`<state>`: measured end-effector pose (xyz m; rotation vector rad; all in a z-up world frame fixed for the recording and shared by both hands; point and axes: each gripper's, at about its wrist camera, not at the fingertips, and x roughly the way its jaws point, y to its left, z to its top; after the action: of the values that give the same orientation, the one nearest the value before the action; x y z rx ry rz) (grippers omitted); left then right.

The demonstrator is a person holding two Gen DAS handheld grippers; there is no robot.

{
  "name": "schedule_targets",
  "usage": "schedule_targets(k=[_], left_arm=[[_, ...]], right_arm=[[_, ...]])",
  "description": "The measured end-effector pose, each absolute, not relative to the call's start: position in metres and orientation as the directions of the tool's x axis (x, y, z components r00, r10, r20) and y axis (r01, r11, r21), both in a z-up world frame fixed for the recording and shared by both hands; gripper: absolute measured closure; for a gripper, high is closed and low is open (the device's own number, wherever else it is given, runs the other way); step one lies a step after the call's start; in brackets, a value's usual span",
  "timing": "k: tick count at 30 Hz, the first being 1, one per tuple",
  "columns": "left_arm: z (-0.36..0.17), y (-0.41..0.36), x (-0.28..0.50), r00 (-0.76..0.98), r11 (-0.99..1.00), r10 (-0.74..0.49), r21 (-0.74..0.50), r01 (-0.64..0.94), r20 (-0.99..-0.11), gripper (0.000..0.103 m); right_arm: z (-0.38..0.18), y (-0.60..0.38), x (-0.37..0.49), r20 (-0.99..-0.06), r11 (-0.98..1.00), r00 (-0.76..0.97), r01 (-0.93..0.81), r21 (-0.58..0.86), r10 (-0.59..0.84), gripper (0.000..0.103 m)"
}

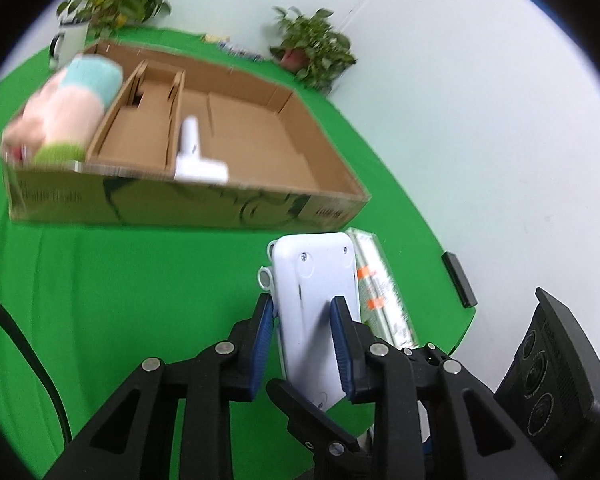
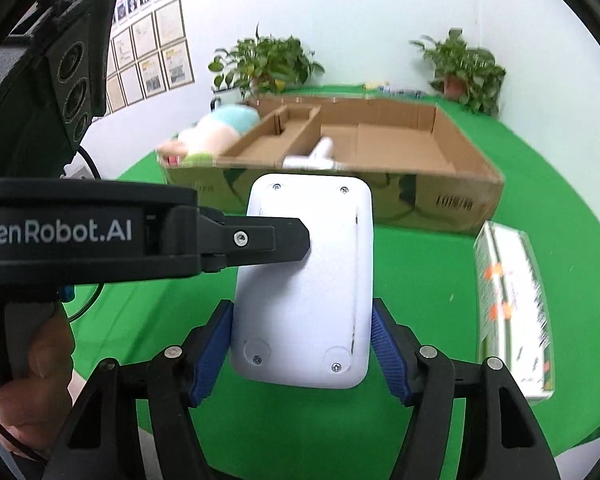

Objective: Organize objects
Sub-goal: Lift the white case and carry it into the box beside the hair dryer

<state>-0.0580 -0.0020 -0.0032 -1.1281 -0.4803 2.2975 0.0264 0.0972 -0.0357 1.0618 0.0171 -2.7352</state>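
Both tools grip one white plastic device [image 2: 304, 280], back side up, screws at its corners. It is off the table, held in front of the cardboard box.

Right tool [image 2: 302, 344]: blue pads pressed against the device's two long edges near its lower end. Clenched on it.

Left tool [image 1: 304, 320]: comes in from the side; its blue pads pinch the device across its thickness, one pad on the back face, one underneath. From the right wrist view the upper black finger [image 2: 272, 236] lies across the device's back. A hand [image 2: 32, 360] wraps the left tool's handle.

Cardboard box [image 2: 440, 196] sits on the green table [image 1: 120, 280], open top, dividers making narrow compartments at its left. A white T-shaped item [image 1: 196, 156] lies in the wide compartment against the near wall. A pastel plush toy [image 1: 68, 112] fills the leftmost compartment and sticks up above the rim.

A long green-and-white packet [image 2: 512, 312] lies flat on the table, just right of the device. Two potted plants [image 2: 264, 64] stand behind the box.
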Motion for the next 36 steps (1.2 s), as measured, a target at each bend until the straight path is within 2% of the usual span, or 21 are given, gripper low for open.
schedule_targets(k=[14,21,30,36], left_arm=[[0.093,0.011,-0.091,-0.600,-0.789,0.613,-0.439,-0.430,-0.515,0.076],[0.126,0.018,-0.118,-0.621,-0.789,0.613,-0.408,-0.458,-0.489,0.075],[0.162,0.021,-0.173,-0.610,-0.791,0.612,-0.415,-0.450,-0.504,0.075],[0.160,0.023,-0.204,-0.596,-0.804,0.595,-0.407,-0.433,-0.539,0.075]], right_arm=[[0.055,0.103,0.001,-0.502,-0.987,-0.854,0.162,-0.010,-0.135,0.039],[0.090,0.108,-0.021,-0.463,-0.990,-0.880,0.139,-0.027,-0.111,0.039],[0.138,0.117,-0.074,-0.450,-0.990,-0.887,0.136,-0.045,-0.102,0.039],[0.154,0.130,-0.127,-0.507,-0.989,-0.853,0.150,-0.008,-0.125,0.039]])
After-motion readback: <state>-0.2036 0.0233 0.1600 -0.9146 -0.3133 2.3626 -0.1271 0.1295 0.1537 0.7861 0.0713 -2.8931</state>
